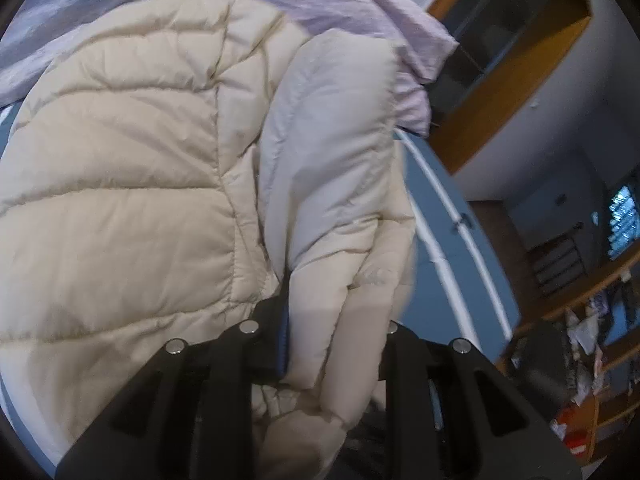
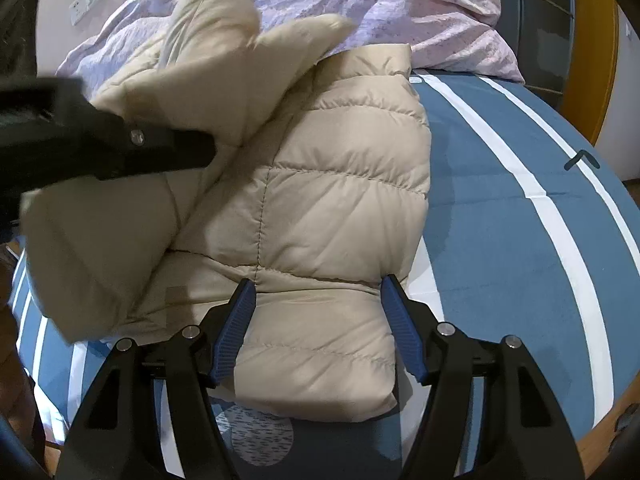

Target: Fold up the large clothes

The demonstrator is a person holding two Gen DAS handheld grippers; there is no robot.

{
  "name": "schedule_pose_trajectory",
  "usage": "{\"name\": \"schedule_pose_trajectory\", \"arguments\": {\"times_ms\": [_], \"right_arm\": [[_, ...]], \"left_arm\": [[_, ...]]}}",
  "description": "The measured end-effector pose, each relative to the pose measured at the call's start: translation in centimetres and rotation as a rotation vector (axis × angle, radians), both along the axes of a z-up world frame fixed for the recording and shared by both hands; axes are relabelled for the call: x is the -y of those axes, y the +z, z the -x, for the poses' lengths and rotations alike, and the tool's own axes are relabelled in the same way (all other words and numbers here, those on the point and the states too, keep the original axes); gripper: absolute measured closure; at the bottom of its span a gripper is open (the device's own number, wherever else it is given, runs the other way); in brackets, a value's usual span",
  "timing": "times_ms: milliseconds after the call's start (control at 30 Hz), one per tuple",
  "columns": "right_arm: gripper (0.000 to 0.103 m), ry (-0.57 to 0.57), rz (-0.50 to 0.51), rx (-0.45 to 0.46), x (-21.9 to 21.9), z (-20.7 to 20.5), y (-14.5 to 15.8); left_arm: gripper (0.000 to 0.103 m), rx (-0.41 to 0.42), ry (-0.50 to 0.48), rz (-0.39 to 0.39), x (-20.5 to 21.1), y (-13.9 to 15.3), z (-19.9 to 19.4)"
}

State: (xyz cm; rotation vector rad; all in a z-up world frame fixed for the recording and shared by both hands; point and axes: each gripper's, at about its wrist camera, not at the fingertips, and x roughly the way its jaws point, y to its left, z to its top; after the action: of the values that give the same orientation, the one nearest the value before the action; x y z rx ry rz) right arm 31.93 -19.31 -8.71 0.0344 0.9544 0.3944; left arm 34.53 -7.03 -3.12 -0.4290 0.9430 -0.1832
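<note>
A beige quilted puffer jacket [image 2: 340, 208] lies on the blue bed sheet [image 2: 500, 240]. My left gripper [image 1: 332, 320] is shut on a fold of the jacket [image 1: 328, 208] and holds it lifted above the rest; it shows as a black arm [image 2: 120, 148] at the left of the right wrist view, with the raised part [image 2: 224, 60] draped over it. My right gripper [image 2: 318, 292] is open, its blue pads [image 2: 236, 328] on either side of the jacket's near end, which rests flat on the bed.
A crumpled pink-lilac duvet [image 2: 380, 8] lies behind the jacket. The sheet has white stripes [image 2: 560, 220]. A wooden-framed window [image 1: 520, 60] and cluttered shelves [image 1: 592, 360] stand right of the bed. Wall sockets [image 2: 88, 0] are at the far left.
</note>
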Motion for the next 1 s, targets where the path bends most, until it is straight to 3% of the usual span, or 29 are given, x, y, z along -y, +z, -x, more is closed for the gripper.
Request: {"name": "schedule_pose_trajectory", "arguments": {"times_ms": [167,333,433,567,767,1000], "right_arm": [[0.037,-0.017,-0.053,-0.011,0.7,-0.3,-0.2],[0.037,-0.025,-0.061,-0.003,0.9,-0.1,-0.2],[0.037,-0.037,-0.085,-0.015,1.4,0.0,-0.1],[0.037,-0.047,-0.099,-0.028,2.1,0.0,0.0],[0.036,-0.070,-0.103,-0.043,2.9,0.0,0.0],[0.036,-0.090,-0.065,-0.010,3.2,0.6,1.2]], "left_arm": [[0.082,0.021,-0.047,0.032,2.2,1.2,0.2],[0.078,-0.036,-0.017,0.101,1.8,-0.4,-1.2],[0.070,-0.067,-0.007,0.158,1.2,-1.3,-2.0],[0.035,-0.046,-0.036,0.220,0.9,-0.3,-2.0],[0.025,0.001,-0.045,0.192,-0.7,2.7,0.0],[0.025,0.026,0.093,0.041,-6.8,3.6,3.1]]}}
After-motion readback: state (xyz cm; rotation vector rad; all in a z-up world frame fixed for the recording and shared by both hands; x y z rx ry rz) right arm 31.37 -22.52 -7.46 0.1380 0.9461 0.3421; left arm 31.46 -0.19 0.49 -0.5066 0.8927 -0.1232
